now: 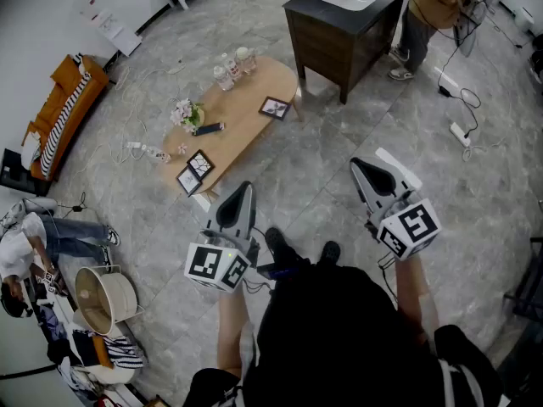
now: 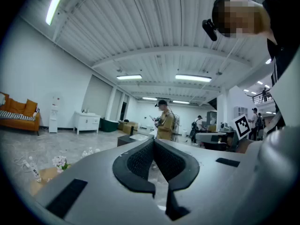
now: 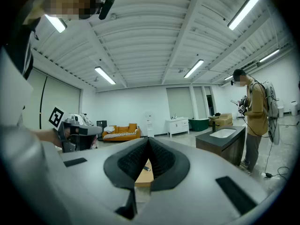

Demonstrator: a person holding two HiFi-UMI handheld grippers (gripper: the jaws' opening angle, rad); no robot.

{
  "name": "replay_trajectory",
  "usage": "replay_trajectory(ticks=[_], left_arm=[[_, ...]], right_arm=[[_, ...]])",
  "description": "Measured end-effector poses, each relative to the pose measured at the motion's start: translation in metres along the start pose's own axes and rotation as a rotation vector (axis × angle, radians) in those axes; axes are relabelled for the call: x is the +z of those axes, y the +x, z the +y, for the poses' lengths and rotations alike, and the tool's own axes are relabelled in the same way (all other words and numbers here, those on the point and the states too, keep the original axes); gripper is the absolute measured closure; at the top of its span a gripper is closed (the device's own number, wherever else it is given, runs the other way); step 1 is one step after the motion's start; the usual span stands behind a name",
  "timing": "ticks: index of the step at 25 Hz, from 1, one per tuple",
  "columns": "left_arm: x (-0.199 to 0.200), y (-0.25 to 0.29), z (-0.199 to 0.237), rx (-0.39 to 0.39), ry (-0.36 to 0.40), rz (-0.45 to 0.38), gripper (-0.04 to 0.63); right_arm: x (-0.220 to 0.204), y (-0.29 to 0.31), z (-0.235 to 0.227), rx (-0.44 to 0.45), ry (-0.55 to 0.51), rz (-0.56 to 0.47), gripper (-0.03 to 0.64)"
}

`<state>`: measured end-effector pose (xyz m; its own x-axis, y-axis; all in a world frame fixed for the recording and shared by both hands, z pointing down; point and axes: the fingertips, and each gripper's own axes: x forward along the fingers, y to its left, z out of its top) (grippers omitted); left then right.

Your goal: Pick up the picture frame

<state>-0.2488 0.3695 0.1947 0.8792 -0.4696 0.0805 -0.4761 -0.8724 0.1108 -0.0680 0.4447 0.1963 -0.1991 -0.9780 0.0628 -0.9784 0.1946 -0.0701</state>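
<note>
Three picture frames lie on a low wooden coffee table (image 1: 246, 100): one black frame (image 1: 274, 108) near its far right edge, and two more (image 1: 201, 164) (image 1: 188, 179) at its near left end. My left gripper (image 1: 244, 186) (image 2: 153, 140) is held level over the floor, short of the table's near end, jaws shut and empty. My right gripper (image 1: 356, 164) (image 3: 148, 139) hovers further right, away from the table, its jaws also closed together with nothing between them. A strip of the table (image 3: 143, 172) shows below its pads.
Water bottles (image 1: 233, 64), a flower bunch (image 1: 187, 113) and a remote (image 1: 208, 129) share the table. A dark cabinet with a white basin (image 1: 344, 19) stands beyond, a person (image 1: 433, 7) beside it. An orange sofa (image 1: 64, 108) and floor cables (image 1: 144, 151) lie left.
</note>
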Motion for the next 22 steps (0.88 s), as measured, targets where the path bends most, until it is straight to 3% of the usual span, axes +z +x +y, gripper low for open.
replay_trajectory(ticks=[8, 16, 22], left_arm=[[-0.001, 0.002, -0.019, -0.017, -0.008, 0.008, 0.581], [-0.003, -0.003, -0.030, -0.016, 0.012, 0.016, 0.581], [-0.013, -0.003, -0.027, -0.020, 0.001, 0.042, 0.581]], right_arm=[[-0.003, -0.011, 0.003, -0.009, -0.001, 0.008, 0.604], [-0.009, -0.027, -0.017, -0.118, 0.071, -0.031, 0.604], [-0.019, -0.032, -0.015, -0.114, 0.066, -0.028, 0.604]])
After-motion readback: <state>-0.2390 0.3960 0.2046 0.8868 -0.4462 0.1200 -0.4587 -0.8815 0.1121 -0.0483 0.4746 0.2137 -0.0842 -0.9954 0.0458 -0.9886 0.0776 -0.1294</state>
